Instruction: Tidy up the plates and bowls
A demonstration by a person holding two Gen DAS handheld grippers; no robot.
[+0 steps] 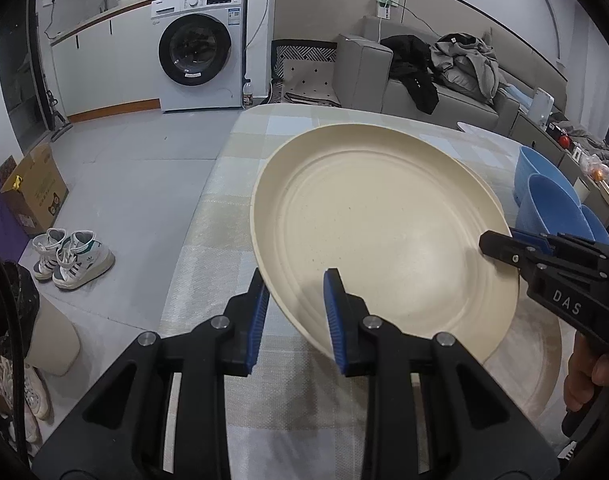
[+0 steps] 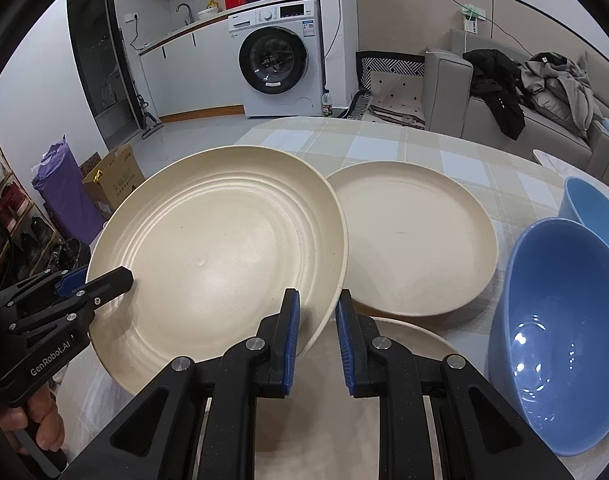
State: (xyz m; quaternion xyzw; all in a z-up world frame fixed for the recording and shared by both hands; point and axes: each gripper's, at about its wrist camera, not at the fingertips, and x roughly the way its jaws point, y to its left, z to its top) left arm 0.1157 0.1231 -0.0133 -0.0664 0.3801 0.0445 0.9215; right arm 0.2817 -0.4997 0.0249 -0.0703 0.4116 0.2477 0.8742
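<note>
A: Where is the large ribbed cream plate (image 2: 220,248)?
B: Lifted, tilted above the bench (image 2: 444,152); left gripper (image 1: 296,312) and right gripper (image 2: 318,338) pinch opposite rims.
A: Next?
B: Smaller cream plate (image 2: 416,240), at two o'clock

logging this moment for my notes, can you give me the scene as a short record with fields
held item: large cream plate, lifted and tilted
left gripper: fingers clamped on the plate's rim
right gripper: fingers clamped on the opposite rim
on table: second cream plate, third cream plate partly hidden below
bowls: blue bowls at right
surface: checked tablecloth
</note>
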